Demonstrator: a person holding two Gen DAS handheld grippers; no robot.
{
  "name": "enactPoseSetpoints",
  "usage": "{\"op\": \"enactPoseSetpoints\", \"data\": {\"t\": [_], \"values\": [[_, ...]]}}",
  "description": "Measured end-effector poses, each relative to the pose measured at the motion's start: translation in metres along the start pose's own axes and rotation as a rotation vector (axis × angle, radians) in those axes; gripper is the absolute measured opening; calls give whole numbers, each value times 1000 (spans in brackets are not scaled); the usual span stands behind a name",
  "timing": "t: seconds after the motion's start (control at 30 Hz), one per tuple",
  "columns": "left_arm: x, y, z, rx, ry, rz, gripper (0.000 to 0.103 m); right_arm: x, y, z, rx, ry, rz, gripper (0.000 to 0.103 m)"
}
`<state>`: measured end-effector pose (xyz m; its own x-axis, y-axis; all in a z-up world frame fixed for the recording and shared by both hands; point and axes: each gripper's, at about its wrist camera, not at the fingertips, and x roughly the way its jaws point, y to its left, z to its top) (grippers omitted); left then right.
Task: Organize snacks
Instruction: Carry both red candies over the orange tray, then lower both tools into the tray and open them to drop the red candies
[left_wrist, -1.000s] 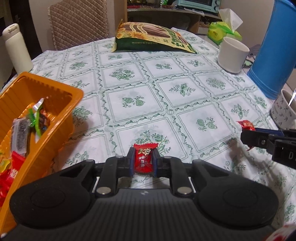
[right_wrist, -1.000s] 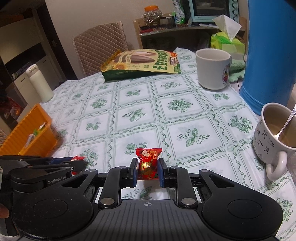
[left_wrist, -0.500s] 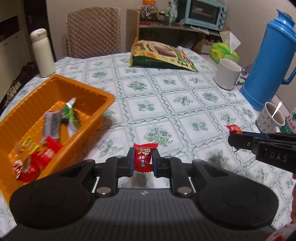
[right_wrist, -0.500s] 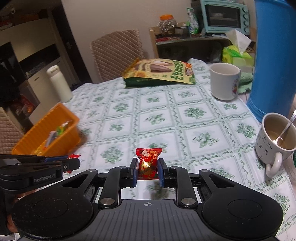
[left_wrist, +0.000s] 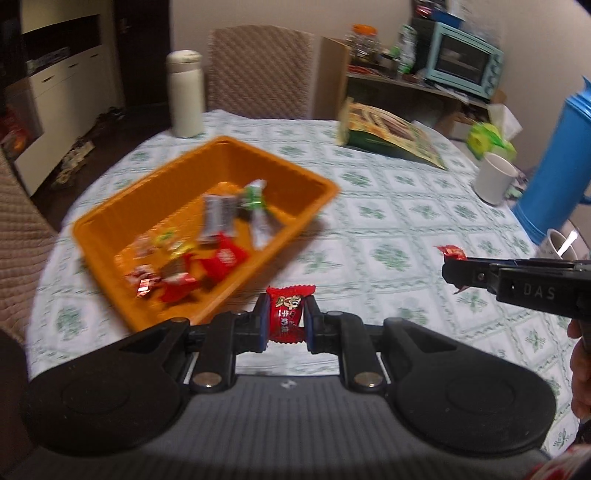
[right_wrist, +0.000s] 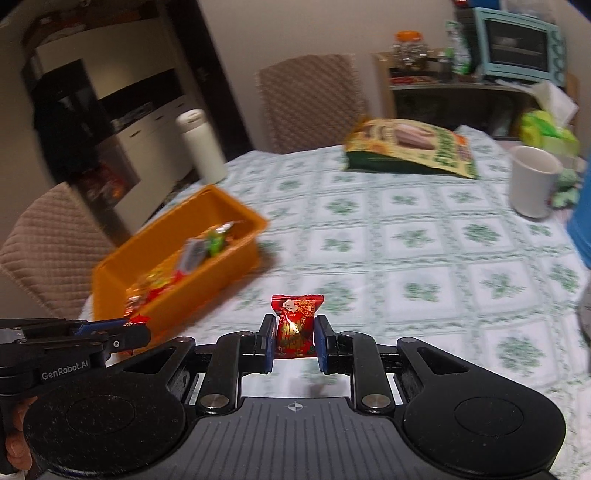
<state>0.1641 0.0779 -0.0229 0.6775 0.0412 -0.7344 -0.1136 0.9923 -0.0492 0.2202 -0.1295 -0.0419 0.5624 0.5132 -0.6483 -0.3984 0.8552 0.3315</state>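
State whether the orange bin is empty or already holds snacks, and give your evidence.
It holds snacks. Inside the orange bin lie several wrapped pieces, red, silver and green; blur hides the exact count.

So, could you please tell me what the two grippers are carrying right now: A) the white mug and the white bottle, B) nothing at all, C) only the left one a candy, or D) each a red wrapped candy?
D: the left gripper is clamped on a red wrapped candy, and the right gripper is clamped on another red candy, both above the tablecloth near the orange tray.
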Motion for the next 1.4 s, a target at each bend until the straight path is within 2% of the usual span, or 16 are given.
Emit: {"op": "enactPoseSetpoints", "data": {"t": [0.37, 0.63, 0.93, 1.4], "values": [[-18, 69, 9, -107, -45, 108, 16, 39, 61, 21, -126, 18, 121, 22], [-10, 98, 27, -126, -67, 147, 16, 75, 82, 45, -161, 29, 151, 22], [16, 114, 47, -120, -66, 142, 16, 115, 92, 62, -184, 50, 141, 22], [52, 120, 55, -98, -23, 99, 16, 160, 99, 71, -203, 90, 101, 22]]}}
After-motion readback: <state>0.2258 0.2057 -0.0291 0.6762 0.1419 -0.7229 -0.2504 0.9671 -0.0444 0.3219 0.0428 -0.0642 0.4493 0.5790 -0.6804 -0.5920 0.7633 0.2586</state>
